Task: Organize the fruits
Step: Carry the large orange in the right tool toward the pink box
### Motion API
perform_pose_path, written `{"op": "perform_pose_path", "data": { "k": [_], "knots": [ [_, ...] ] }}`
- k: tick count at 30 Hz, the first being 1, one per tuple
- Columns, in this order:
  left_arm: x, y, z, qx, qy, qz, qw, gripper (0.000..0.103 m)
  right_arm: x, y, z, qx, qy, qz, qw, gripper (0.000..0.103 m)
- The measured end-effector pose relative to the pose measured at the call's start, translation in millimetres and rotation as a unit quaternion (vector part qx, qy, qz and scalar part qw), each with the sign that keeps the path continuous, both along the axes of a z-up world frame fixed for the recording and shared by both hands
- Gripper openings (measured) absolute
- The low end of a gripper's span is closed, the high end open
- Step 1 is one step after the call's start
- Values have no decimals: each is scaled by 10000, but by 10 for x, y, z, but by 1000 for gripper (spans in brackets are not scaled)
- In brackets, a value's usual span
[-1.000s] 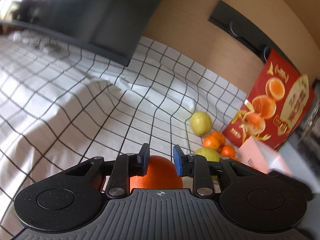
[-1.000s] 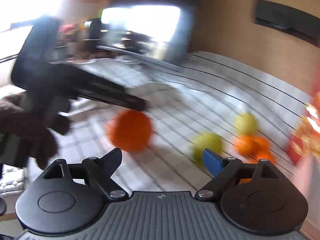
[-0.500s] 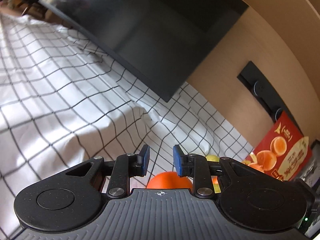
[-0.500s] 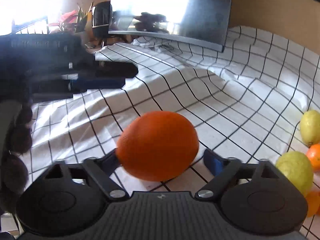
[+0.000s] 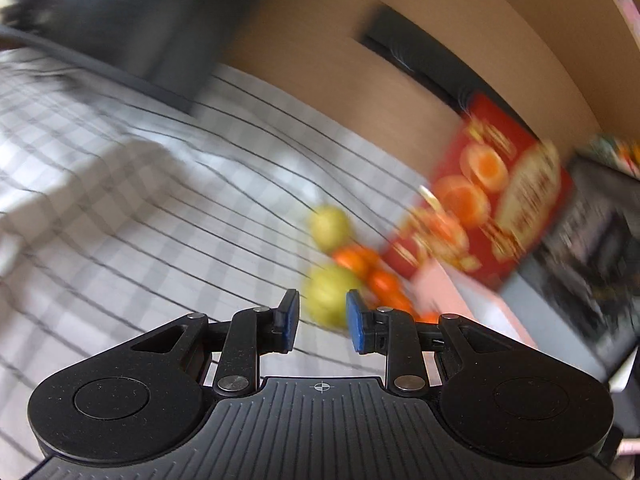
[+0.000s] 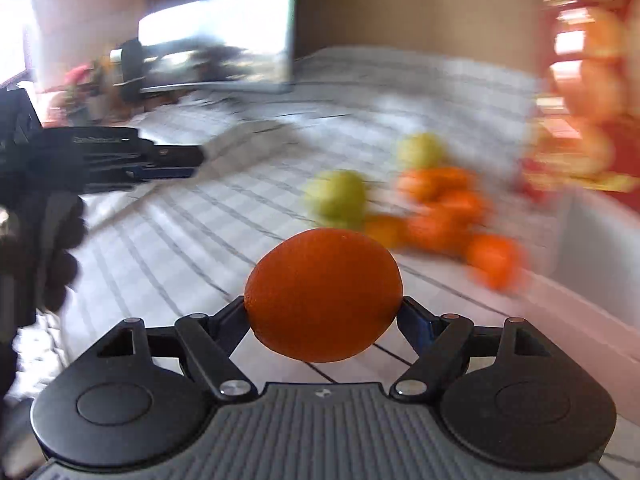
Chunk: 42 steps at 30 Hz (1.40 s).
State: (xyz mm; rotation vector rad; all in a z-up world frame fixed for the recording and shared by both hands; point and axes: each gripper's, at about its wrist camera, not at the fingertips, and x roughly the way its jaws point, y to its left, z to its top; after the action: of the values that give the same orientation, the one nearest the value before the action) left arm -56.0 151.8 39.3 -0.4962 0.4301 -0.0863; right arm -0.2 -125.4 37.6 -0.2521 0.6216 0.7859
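The orange (image 6: 323,294) is clamped between the pads of the right gripper (image 6: 323,312), long axis crosswise to the fingers, clear of the checked cloth (image 6: 168,248). The jaws have just been closing onto it. The fruit pile (image 6: 440,208) (lemons and smaller oranges, blurred) lies ahead and to the right, beside the red box (image 6: 588,80). The left gripper (image 5: 320,322) is seen narrowly parted and empty, the nearest lemon (image 5: 330,294) beyond its tips.

Orange (image 6: 324,296) skin dimpled, matt; checked tablecloth (image 6: 200,240) soft cloth; tool (image 6: 324,316) matt black plastic
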Motion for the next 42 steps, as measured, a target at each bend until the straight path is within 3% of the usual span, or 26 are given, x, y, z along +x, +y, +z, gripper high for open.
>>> {"op": "perform_pose_path", "data": {
  "k": [3,7,10,13,15,19,22,26,33,40,42],
  "knots": [
    [148,-418,-27,218,191,-399,9988,29,-26,-469,-30,-200,-237,-664,9973,80],
    [238,-861,-52,729,496,-717,9935,29,165,-789,-216,-287,84,-1376,9900,81],
    [205,-1013,-34,1106,531,-676,9901,29,186,-920,-324,37,59,-1420,9898,82],
    [222,-1011,-34,1155,566,-613,9898,29,219,-958,-307,204,128,-1303,9912,93],
    [258,-986,-44,1159,590,-519,9901,29,234,-916,-325,146,279,-1110,9933,94],
    [348,-893,-72,942,587,-459,9928,29,267,-843,-369,-93,417,-1123,9928,94],
    [443,-853,-96,675,562,-528,9947,29,252,-860,-363,-2,408,-1188,9921,94],
    [574,-945,-84,633,540,-770,9935,29,252,-903,-344,209,326,-1228,9917,94],
    [874,-964,-17,484,552,-552,9958,29,357,-915,-328,458,449,-1164,9911,94],
    [1178,-1021,-2,1087,868,-661,9881,29,411,-982,-349,608,608,-1291,9879,94],
    [1283,-1068,56,1457,930,-744,9821,29,417,-998,-355,622,632,-1348,9869,94]
  ]
}}
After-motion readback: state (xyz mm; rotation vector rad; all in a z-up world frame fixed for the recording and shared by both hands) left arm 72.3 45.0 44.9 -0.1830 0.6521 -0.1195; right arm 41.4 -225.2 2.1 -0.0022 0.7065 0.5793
